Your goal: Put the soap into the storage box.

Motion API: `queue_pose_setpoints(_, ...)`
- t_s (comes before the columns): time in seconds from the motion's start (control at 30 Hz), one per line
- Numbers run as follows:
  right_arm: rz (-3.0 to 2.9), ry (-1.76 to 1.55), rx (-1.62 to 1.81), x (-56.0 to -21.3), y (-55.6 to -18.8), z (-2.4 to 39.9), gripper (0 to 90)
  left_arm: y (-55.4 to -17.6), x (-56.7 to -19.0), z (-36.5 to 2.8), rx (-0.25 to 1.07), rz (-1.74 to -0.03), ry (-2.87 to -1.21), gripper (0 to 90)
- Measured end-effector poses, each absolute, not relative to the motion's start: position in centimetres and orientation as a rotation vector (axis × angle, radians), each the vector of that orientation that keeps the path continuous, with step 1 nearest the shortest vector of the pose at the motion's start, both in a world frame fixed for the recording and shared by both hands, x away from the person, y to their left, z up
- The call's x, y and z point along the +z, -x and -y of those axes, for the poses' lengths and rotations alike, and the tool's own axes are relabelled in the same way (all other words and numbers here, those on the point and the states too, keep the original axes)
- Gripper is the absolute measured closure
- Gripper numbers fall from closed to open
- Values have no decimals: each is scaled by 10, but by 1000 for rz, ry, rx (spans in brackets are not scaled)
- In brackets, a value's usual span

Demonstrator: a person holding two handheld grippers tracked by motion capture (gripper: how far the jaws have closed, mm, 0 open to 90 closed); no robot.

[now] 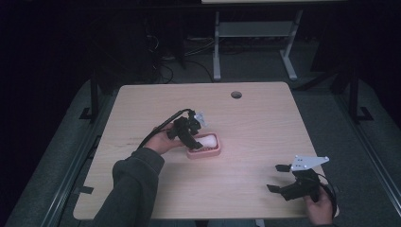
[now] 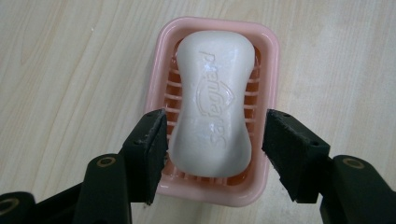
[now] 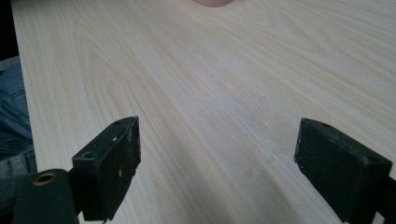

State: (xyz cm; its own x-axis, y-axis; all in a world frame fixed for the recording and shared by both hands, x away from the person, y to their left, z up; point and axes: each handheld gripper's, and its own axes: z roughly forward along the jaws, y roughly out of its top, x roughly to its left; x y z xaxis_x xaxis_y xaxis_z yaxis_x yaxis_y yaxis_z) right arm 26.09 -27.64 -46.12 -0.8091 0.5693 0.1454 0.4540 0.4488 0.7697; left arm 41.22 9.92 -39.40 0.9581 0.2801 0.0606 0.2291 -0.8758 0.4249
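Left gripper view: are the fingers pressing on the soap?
No: both fingers stand off the white soap, with a gap on each side, while it lies in the pink dish.

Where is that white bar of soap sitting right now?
The white bar of soap lies in the pink plastic soap dish near the middle of the light wooden table, between the open left tongs without touching them.

A dim lab or office workspace

A pale wooden bench [image 1: 255,118] with a cable hole [image 1: 236,94] is standing on grey carpet; behind the bench, cables [image 1: 189,52] are trailing across the floor beside another desk's metal legs [image 1: 216,47].
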Motion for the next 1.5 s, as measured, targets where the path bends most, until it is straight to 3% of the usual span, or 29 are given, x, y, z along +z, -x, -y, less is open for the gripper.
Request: queue_pose_setpoints(1.5,-2544,-949,1272,-463,-263,278,141,-372,-399,-153,171,-442,-2613,299)
